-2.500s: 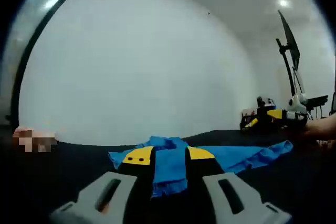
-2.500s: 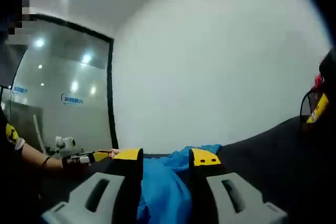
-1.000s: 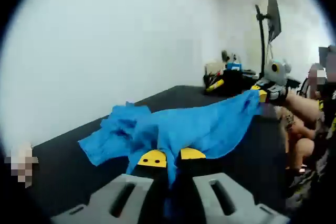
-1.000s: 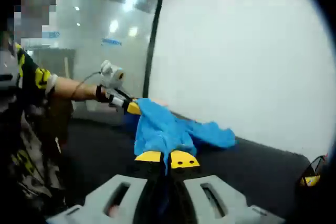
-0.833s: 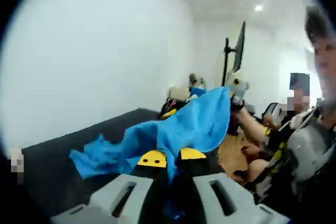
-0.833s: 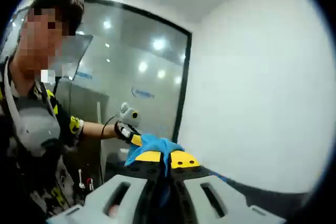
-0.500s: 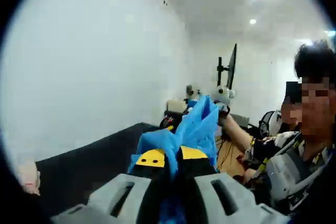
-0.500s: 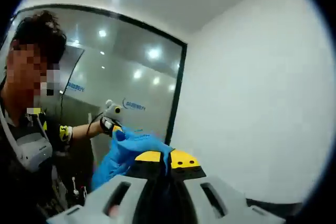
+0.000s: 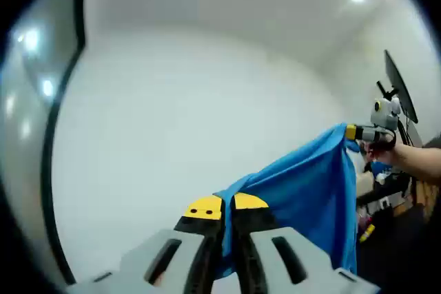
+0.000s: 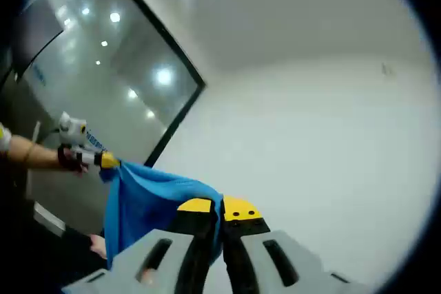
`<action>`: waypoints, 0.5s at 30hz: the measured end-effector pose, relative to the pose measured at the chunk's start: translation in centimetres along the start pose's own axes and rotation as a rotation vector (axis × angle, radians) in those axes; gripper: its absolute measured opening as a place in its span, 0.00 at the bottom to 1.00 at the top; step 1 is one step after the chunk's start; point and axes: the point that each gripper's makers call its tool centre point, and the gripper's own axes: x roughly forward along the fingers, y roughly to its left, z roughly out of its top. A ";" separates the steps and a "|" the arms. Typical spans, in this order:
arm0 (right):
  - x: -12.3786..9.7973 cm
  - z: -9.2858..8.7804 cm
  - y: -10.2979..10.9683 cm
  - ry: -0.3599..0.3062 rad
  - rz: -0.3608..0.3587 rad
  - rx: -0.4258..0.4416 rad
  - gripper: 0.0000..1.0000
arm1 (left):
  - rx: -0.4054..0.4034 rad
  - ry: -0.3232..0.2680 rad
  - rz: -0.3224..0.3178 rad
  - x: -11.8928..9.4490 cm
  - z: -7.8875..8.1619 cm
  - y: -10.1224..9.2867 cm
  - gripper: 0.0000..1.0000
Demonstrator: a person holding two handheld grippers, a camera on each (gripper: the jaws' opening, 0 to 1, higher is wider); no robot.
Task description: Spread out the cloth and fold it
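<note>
The blue cloth (image 9: 303, 191) is now lifted clear of the table and stretched in the air between the two grippers, against the white wall (image 9: 193, 135) and ceiling; half a second ago it hung bunched. In the left gripper view it runs from the left gripper (image 9: 227, 206) toward 2 o'clock, up to the right gripper (image 9: 358, 133). In the right gripper view it spreads from the right gripper (image 10: 218, 207) toward 9 o'clock, to the left gripper (image 10: 103, 160) before the glass partition (image 10: 103, 80). Both grippers' fingers are clenched on a cloth edge.
</note>
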 end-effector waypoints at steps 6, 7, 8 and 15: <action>-4.0 -0.4 4.0 -0.043 0.212 0.162 0.01 | -0.063 -0.002 -0.081 -2.4 -1.6 -0.5 0.00; -5.7 -3.0 6.1 -0.005 0.274 0.223 0.02 | -0.084 0.068 -0.147 -3.9 -5.2 -2.0 0.00; -7.2 -4.7 7.6 0.028 0.307 0.224 0.02 | -0.079 0.127 -0.184 -5.4 -8.3 -3.1 0.00; -26.1 -18.2 24.5 0.320 0.572 0.555 0.02 | -0.474 0.540 -0.356 -26.0 -30.0 -15.9 0.00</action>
